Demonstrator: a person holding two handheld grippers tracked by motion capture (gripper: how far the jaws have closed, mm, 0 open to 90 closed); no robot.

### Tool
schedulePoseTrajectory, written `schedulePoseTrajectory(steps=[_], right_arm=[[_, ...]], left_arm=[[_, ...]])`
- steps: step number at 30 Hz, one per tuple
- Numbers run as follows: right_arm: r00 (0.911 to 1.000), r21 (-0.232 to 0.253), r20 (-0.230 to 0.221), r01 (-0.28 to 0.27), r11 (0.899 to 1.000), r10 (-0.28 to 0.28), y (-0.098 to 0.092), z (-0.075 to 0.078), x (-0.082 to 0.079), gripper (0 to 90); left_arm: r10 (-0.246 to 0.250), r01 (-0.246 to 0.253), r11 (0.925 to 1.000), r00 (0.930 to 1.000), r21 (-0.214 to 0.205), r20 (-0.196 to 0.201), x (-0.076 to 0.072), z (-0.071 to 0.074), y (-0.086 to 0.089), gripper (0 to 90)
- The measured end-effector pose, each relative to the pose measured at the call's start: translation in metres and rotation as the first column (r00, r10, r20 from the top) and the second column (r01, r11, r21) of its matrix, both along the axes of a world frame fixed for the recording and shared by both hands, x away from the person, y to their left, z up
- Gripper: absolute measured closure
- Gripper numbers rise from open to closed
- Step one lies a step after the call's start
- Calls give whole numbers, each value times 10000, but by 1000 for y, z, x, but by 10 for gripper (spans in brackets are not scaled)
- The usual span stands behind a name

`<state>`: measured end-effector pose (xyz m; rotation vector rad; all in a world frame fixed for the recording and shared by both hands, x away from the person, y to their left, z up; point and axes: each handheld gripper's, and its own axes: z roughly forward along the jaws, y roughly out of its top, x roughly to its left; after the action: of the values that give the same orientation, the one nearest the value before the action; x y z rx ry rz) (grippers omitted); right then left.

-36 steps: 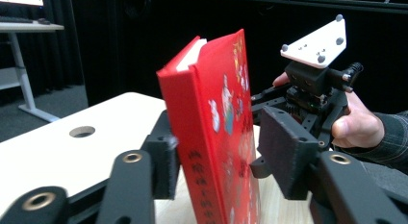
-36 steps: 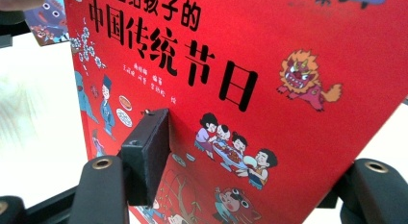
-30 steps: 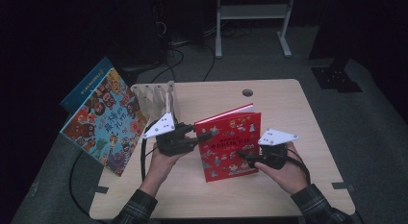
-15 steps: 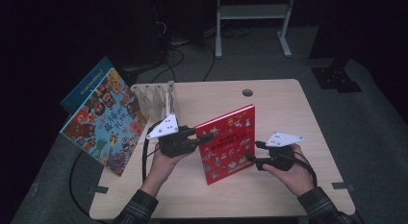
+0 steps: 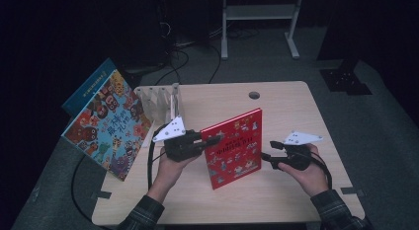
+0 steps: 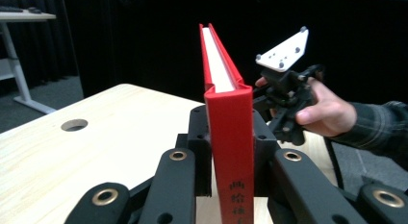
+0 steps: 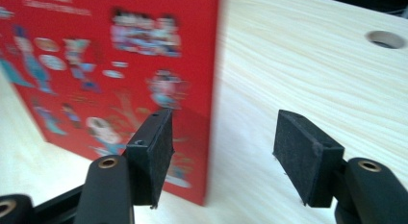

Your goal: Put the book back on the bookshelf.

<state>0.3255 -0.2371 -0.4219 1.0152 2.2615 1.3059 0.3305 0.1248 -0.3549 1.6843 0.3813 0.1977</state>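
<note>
Right tongs [image 5: 267, 156] drawn back off red book [image 5: 234, 148], gaping empty, left tongs [image 5: 213, 140] just closing, clamping its spine upright

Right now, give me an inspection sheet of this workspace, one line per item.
Surface: pale wooden table with a round hole.
Job's things: red book stands upright on its lower edge.
Clutter: white slotted rack at the table's left; blue picture book leans beside it.
Grippers: left gripper has just been closing its jaws, now clamped on the book's spine; right gripper open, close to the book's free edge.
Cables: black cable loops from the left gripper.
Surroundings: dark room, white frame legs on the floor.
</note>
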Motion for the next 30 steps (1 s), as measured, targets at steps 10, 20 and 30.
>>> schedulePoseTrajectory(steps=[10, 20, 30], right_arm=[[9880, -723, -642, 1357, 9881, -1404, -31, -27, 31, 316], [9483, -1407, -1040, 2843, 9483, -2998, -52, -50, 56, 327], [9399, -1572, -1040, 3074, 9385, -3252, -57, -63, 62, 218]], left_arm=[[418, -419, 9989, 9991, -199, -45, 1, 5, -1, 794], [653, -652, 9978, 9978, -146, 72, -1, 16, 0, 796], [1167, -1167, 9931, 9932, -132, 11, -4, 27, 14, 796]])
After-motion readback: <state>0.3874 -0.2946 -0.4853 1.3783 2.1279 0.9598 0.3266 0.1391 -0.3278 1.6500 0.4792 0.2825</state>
